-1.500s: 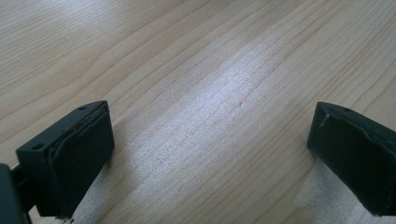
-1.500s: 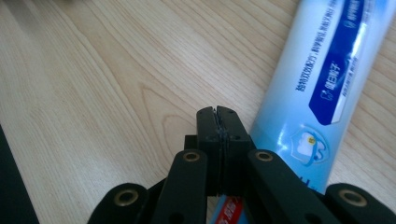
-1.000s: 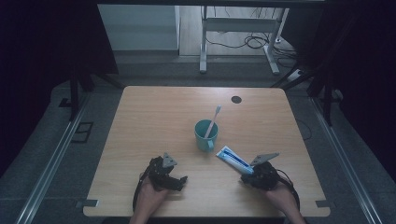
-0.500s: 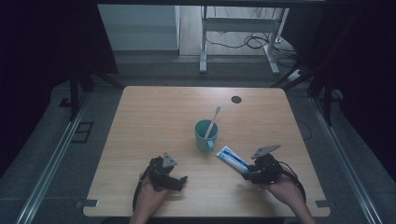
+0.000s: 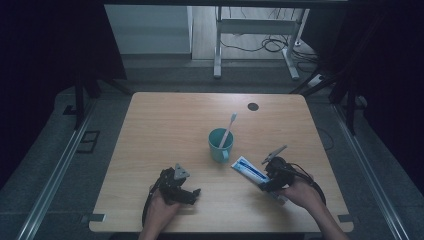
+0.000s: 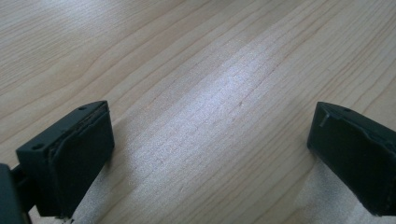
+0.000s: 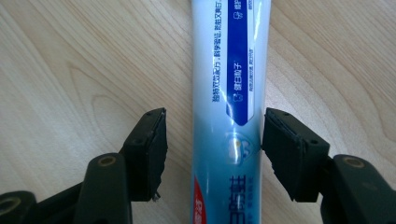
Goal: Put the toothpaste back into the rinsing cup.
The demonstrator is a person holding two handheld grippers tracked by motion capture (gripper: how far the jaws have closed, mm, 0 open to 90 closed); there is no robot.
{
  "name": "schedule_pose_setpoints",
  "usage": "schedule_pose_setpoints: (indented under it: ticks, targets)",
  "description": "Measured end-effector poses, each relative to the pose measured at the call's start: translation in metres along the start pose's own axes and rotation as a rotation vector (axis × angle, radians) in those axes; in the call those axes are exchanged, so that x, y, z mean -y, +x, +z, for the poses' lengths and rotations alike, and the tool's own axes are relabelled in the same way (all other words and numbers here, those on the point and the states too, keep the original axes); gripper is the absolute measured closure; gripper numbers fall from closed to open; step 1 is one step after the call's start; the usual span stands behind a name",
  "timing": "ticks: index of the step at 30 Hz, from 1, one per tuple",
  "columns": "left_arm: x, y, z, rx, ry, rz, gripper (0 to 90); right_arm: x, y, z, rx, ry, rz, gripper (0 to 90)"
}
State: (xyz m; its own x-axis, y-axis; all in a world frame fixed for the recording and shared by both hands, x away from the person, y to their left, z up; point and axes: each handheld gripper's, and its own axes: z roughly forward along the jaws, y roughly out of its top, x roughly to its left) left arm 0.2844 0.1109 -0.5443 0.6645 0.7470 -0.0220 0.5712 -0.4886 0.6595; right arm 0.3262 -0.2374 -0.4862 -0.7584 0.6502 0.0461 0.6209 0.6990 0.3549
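black right gripper [image 7: 212, 154], 2 square pads, trailing cable

Toothpaste tube [image 7: 231, 93] white, blue, red; cup [image 5: 220, 144] teal; table [image 5: 165, 125] pale wood grain.

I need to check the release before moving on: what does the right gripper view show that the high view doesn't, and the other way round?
Right gripper view: the jaws have just been opening; the pads now stand clear of the toothpaste tube on both sides, and its print is legible.

High view: the teal cup with a toothbrush standing in it, beside the tube's far end, and the left gripper resting on the table.

Both: the tube lying flat on the wood between the right gripper jaws.
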Motion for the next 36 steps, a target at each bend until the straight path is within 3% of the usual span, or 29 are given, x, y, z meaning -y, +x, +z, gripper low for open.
schedule_pose_setpoints:
  ticks: [19,31,34,36]
  targets:
    - [0.000,0.000,0.000,0.000,0.000,0.000,0.7,-0.035,0.000,0.021,0.029,0.236,-0.045,41.7]
    - [0.000,0.000,0.000,0.000,-0.001,-0.001,0.7,-0.050,0.000,0.033,0.036,0.323,-0.028,42.1]
    - [0.000,0.000,0.000,0.000,0.000,0.000,0.7,-0.051,-0.002,0.035,0.051,0.345,-0.045,46.4]
    - [0.000,0.000,0.000,0.000,0.000,0.000,0.7,-0.051,-0.001,0.036,0.046,0.343,-0.026,48.5]
